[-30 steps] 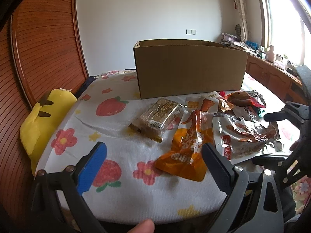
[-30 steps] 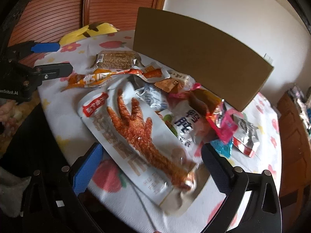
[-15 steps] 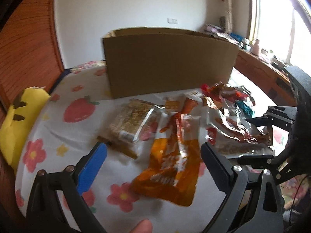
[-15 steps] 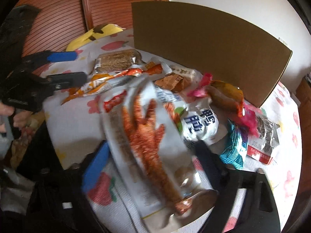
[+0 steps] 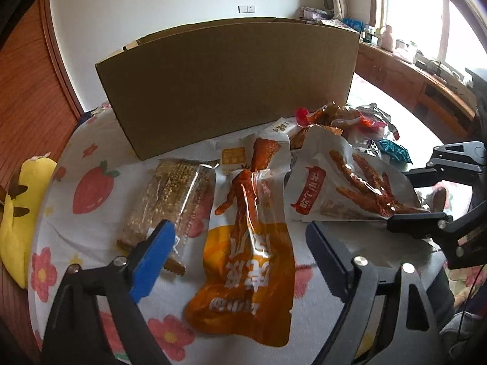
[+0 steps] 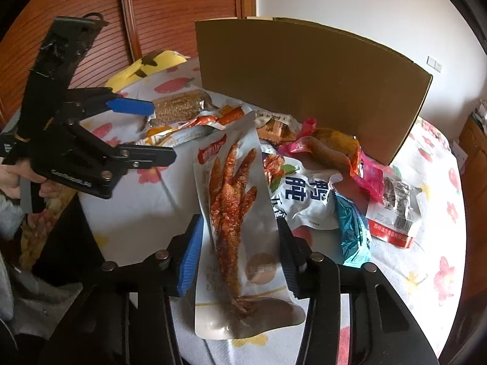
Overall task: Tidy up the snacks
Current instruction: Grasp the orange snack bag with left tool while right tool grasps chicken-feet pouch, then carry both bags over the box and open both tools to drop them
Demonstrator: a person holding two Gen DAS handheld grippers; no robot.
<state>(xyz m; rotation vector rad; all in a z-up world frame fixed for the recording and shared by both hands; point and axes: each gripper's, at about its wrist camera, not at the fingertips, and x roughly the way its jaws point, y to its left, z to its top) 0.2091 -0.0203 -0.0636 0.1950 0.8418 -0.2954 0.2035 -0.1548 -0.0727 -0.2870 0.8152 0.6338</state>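
- Okay, mid-grab with the right gripper (image 6: pixel 239 243): closing its jaws on the white foil pouch printed with red chicken feet (image 6: pixel 240 200), already pinching the two long edges, with the pouch bowed between the pads and tilted up off the flowered tablecloth (image 5: pixel 91 213).
- Looks like the pick-up step, with the drop into the big brown cardboard box (image 5: pixel 231 85) beyond the jaws not yet done.
- Best to finish the squeeze before lifting any higher. Slippery-looking film, so probably prone to sliding out of an edge-on pinch.
- Worth raising it straight up off the heap of small wrappers (image 6: pixel 350 164) ahead and to the right of the jaws, to avoid dragging any along.
- Then over the box's near wall, high enough for the pouch's far end to clear the rim, letting go only once well inside.
- Meanwhile with the left gripper (image 5: pixel 237 243): jaws spread wide but narrowing, pinching nothing so far, straddling from above the orange-and-white pouch with a red drumstick print (image 5: pixel 249 258), flat on the cloth right between them.
- Should dip lower and take that pouch by its orange near end, keeping the blue pad clear of the clear-wrapped sesame bar (image 5: pixel 170 194) just left of the jaws.
- Can't tell what's inside the box from either view.
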